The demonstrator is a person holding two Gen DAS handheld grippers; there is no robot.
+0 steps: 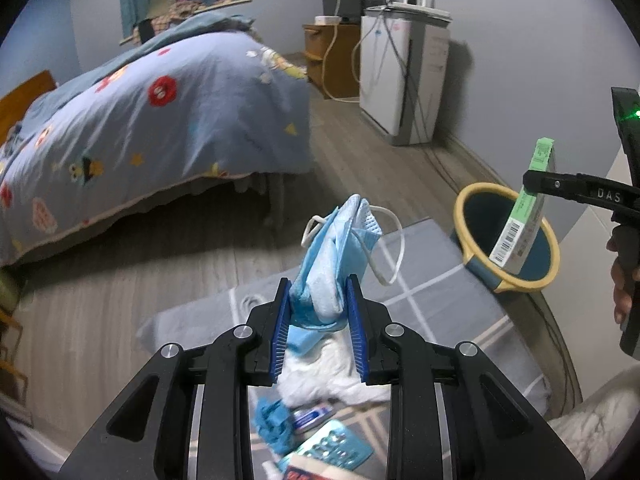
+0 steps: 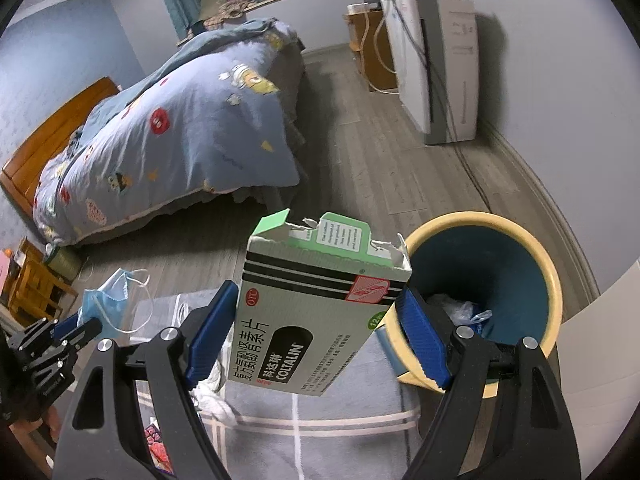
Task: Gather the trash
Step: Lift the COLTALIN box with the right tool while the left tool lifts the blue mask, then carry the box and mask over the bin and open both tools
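My left gripper (image 1: 318, 300) is shut on a crumpled blue face mask (image 1: 340, 248), held up above the grey mat (image 1: 440, 300); its white ear loops dangle to the right. My right gripper (image 2: 316, 320) is shut on a torn-open grey and green medicine box (image 2: 312, 304), its blue pads pressing both narrow sides. The box hangs just left of the yellow-rimmed blue bin (image 2: 516, 264), which holds some crumpled wrappers. In the left wrist view the box (image 1: 520, 216) stands over the bin (image 1: 472, 208) mouth. In the right wrist view the mask (image 2: 108, 292) and the left gripper (image 2: 86, 326) show at the far left.
More litter lies on the mat below my left gripper: white tissue (image 1: 324, 376), a blue crumpled scrap (image 1: 272, 424), a blister pack (image 1: 340, 448). A bed with a blue quilt (image 1: 160, 120) fills the left. A white appliance (image 1: 404, 80) with cables stands by the wall.
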